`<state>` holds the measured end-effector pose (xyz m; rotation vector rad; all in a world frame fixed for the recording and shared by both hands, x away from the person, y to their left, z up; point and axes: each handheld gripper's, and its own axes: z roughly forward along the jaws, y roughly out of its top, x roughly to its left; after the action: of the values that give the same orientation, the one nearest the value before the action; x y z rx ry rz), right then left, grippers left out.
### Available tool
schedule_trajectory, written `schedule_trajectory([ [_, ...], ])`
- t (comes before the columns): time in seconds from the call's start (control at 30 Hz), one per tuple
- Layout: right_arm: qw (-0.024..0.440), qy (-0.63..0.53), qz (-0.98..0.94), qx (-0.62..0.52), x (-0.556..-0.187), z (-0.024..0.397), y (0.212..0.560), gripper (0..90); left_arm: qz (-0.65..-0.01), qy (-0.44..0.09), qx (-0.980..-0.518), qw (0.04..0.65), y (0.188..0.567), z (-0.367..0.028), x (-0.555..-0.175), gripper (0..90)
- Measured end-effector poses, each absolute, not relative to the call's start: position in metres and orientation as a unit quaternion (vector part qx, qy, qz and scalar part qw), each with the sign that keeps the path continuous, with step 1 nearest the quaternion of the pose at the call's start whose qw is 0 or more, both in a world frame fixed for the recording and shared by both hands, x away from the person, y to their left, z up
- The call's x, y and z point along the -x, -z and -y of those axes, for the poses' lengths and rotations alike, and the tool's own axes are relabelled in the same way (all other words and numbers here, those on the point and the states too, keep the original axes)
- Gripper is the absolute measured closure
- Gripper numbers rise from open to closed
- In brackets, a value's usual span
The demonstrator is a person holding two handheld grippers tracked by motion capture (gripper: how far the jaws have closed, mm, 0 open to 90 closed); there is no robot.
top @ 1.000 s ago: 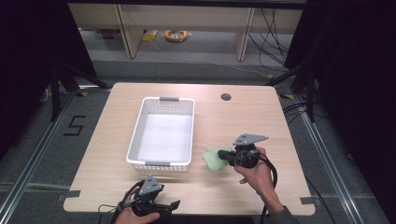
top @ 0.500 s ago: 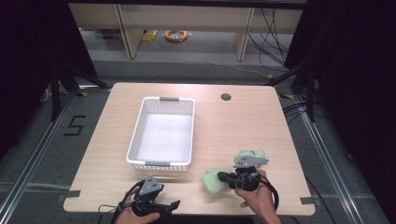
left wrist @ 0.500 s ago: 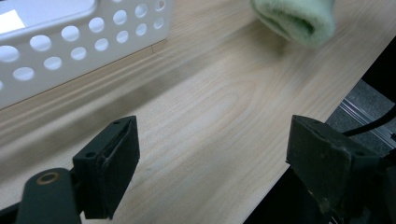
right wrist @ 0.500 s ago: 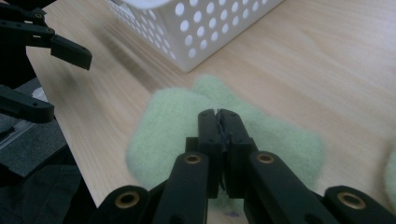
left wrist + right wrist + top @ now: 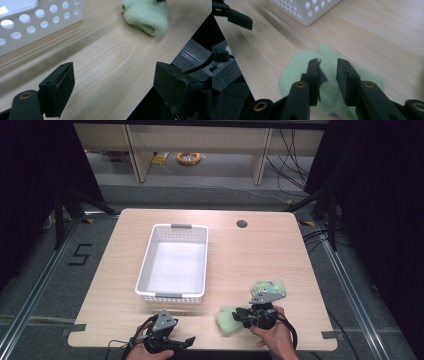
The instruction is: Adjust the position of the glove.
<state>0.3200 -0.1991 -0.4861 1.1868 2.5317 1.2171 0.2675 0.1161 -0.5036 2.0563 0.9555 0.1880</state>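
My right gripper (image 5: 326,65) hangs over the green sock (image 5: 229,320) near the table's (image 5: 260,250) near edge, jaws slightly apart, gripping nothing. I should lower straight and pinch the thick middle, I think. My left gripper (image 5: 113,82) rests spread wide near the basket (image 5: 172,297).

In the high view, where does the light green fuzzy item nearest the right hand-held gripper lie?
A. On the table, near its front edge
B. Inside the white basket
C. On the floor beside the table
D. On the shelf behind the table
A: the green fuzzy item lies on the wooden table, just ahead of the right hand-held gripper, outside the white basket.
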Motion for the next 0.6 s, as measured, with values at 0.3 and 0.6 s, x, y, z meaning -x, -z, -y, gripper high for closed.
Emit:
schedule_trajectory([
  [0.3,0.092,-0.384,-0.831,-0.393,-0.305,0.241,0.475,69.0,-0.362,-0.051,-0.830,0.421,0.500,-0.096,-0.265,20.7],
  [0.6,0.056,-0.361,-0.842,-0.397,-0.306,0.246,0.490,64.4,-0.336,-0.036,-0.846,0.414,0.500,-0.049,-0.277,31.6],
])
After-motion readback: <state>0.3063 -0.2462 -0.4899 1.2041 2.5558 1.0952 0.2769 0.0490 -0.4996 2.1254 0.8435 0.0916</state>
